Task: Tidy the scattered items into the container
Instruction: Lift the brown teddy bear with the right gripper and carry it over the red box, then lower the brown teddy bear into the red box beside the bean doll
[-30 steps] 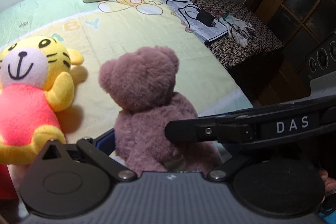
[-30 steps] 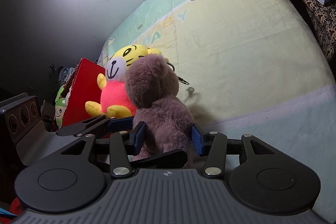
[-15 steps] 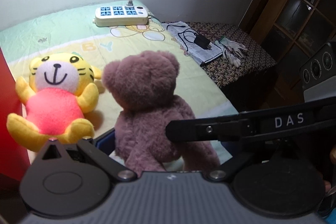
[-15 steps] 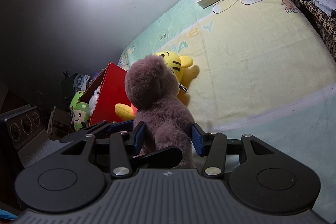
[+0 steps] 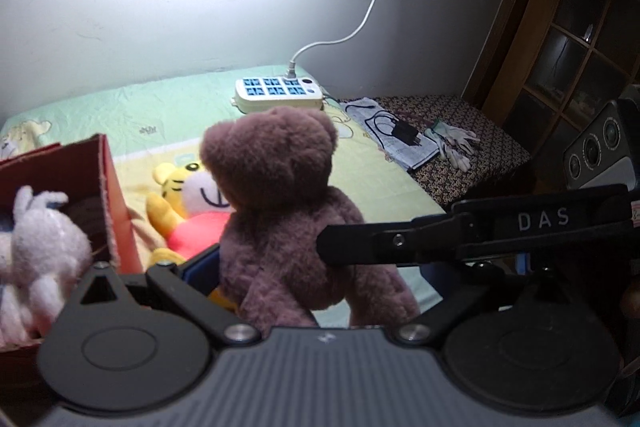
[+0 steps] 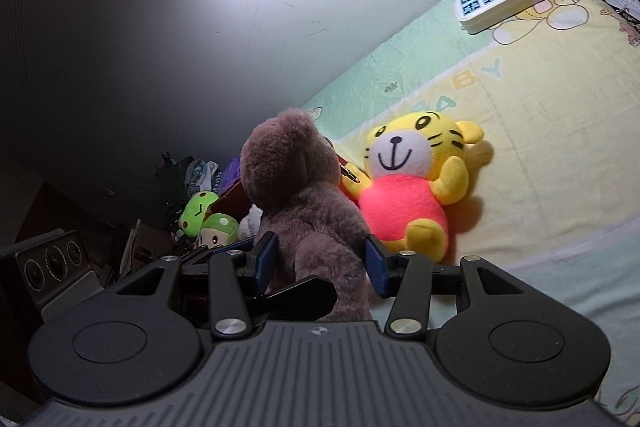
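**A:** Item one?

**B:** Brown teddy bear, upright, back to both cameras, lifted off the bedsheet. Right gripper clenched on its lower body, a blue pad pressed to each flank. Left gripper: bear sits between its fingers, but whether they press it I cannot tell, as one pad is hidden behind the right gripper's black finger crossing at 3 o'clock.

**A:** Item two?

**B:** Yellow tiger plush, pink belly, lying face up on the sheet, at 2 o'clock from the bear in the right wrist view, just beside it.

**A:** Container?

**B:** Red box, at 9 o'clock in the left wrist view, just beside the tiger. White plush inside it.

**A:** Remainder?

**B:** White power strip at 12 o'clock on the sheet, cord running up the wall. Charger and white gloves on a patterned surface at 2 o'clock. Two green plush toys at 9 o'clock in the right wrist view, beyond the bear.
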Tool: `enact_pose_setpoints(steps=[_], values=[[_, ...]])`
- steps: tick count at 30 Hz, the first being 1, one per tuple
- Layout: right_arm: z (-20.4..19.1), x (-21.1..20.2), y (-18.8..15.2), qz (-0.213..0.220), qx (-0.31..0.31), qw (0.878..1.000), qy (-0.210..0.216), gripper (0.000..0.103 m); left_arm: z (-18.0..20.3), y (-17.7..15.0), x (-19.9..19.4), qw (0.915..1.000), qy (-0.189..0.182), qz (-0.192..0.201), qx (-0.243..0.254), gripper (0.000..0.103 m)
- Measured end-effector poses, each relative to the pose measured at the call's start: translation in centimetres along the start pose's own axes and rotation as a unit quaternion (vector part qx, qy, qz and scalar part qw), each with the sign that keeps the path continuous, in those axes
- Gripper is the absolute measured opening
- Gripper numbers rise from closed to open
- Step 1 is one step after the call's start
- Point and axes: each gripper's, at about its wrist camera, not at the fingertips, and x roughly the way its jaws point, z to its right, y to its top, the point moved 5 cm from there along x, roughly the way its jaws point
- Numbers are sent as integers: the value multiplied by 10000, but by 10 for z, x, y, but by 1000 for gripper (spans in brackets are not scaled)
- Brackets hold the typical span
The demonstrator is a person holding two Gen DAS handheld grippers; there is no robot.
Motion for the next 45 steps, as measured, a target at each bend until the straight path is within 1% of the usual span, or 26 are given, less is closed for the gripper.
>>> enact_pose_setpoints(steps=[8,14,18,21,28,33,37,41,45], values=[[-52,49,-5,-92,-260,9990,342,50,-52,2,-45,9986,348,327,-210,100],[-83,91,-9,-174,-436,9975,534,50,-99,0,-72,9960,690,472,-302,100],[-97,118,-14,-212,-497,9969,578,50,-127,-2,-81,9945,852,499,-357,100],[-104,137,-16,-234,-473,9968,593,51,-147,-3,-84,9939,904,495,-391,100],[-113,181,-23,-340,-380,9975,480,51,-191,-10,-81,9929,1062,325,-427,100],[-113,203,-26,-410,-269,9982,331,51,-220,-18,-74,9930,995,161,-608,100],[-111,214,-30,-485,-162,9986,168,52,-236,-24,-67,9935,962,43,-612,100],[-111,220,-38,-547,-103,9984,53,52,-251,-28,-59,9932,905,-108,-719,100],[-115,224,-44,-660,-292,9974,-80,53,-256,-31,-52,9929,1018,-300,-531,100]])
